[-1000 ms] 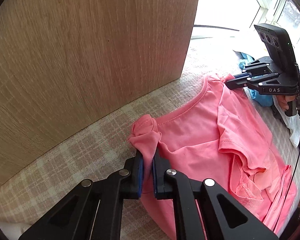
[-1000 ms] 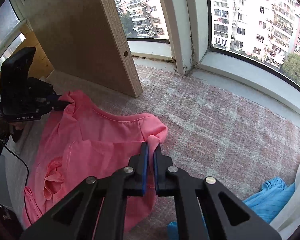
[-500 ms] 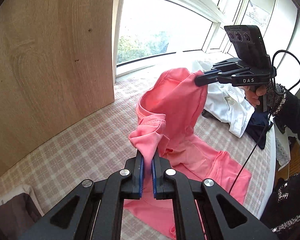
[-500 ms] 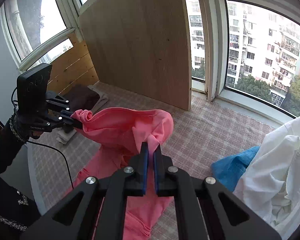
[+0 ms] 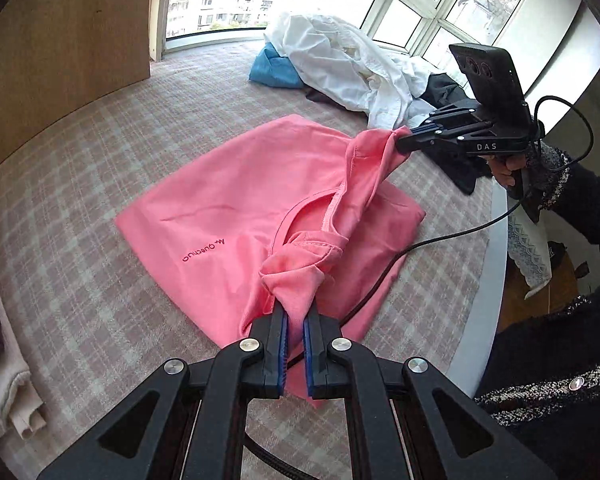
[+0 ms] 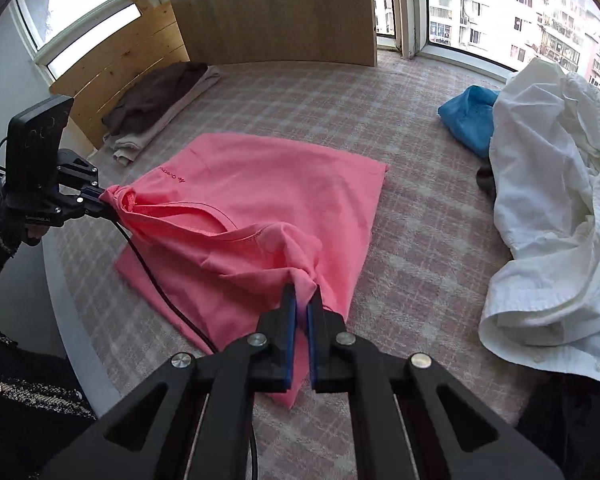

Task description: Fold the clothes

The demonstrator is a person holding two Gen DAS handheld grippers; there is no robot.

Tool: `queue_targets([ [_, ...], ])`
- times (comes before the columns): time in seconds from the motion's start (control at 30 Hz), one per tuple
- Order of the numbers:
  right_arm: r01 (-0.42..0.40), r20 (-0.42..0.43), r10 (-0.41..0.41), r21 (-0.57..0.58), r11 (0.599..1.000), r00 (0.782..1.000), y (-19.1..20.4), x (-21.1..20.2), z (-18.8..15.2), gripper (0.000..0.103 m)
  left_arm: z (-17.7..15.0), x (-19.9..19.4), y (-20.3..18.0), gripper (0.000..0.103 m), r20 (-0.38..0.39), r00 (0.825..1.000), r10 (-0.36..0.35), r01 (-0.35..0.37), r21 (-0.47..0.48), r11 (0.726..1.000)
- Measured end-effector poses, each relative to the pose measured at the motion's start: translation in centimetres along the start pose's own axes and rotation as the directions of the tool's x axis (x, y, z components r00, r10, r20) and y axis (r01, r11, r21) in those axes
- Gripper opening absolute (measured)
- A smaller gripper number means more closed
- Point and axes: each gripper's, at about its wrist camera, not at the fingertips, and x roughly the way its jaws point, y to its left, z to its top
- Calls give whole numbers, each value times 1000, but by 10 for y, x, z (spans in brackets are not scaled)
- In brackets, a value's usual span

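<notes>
A pink T-shirt (image 5: 236, 196) (image 6: 268, 192) lies folded over on the checked cloth, its collar edge lifted toward me. My left gripper (image 5: 295, 322) is shut on one bunched shoulder of the pink T-shirt; in the right wrist view this gripper (image 6: 102, 196) sits at the left. My right gripper (image 6: 302, 304) is shut on the other shoulder; the left wrist view shows it (image 5: 404, 136) at the right, held by a hand. The neckline stretches between the two grippers. Small dark lettering shows on the flat part.
A white shirt pile (image 6: 548, 200) (image 5: 348, 64) and a blue garment (image 6: 466, 120) (image 5: 274, 70) lie at the far side. Folded brown and beige clothes (image 6: 156, 100) sit by the wooden panel (image 6: 276, 8). A black cable (image 6: 160, 288) trails over the T-shirt. The table's rim (image 5: 484, 288) is close.
Both grippers swung the T-shirt's top down toward me and lower. The shirt, held up in the air before, now lies doubled over flat on the cloth.
</notes>
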Motion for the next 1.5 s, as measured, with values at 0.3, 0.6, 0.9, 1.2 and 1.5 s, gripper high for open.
queue_targets([
  [0.3,56,-86,-66,-113,992,994,18,-21,-34,14,-36,-2,-14,13,1,1000,-22,22,10,1000],
  [0.6,-263,5,263,51,963,965,24,-90,-29,25,-72,-50,-37,27,-68,996,-55,52,-46,998],
  [0.9,-163,-4,164,73,984,986,18,-23,-19,54,-48,-27,-27,51,-33,999,-12,12,-14,1000],
  [1.2,-26,-161,-1,-166,986,987,59,31,-32,17,-46,30,-45,45,-120,993,-7,19,98,995],
  [1.5,-168,-170,152,-85,982,974,37,-5,-34,4,-56,9,-38,9,-137,989,-54,67,94,993],
])
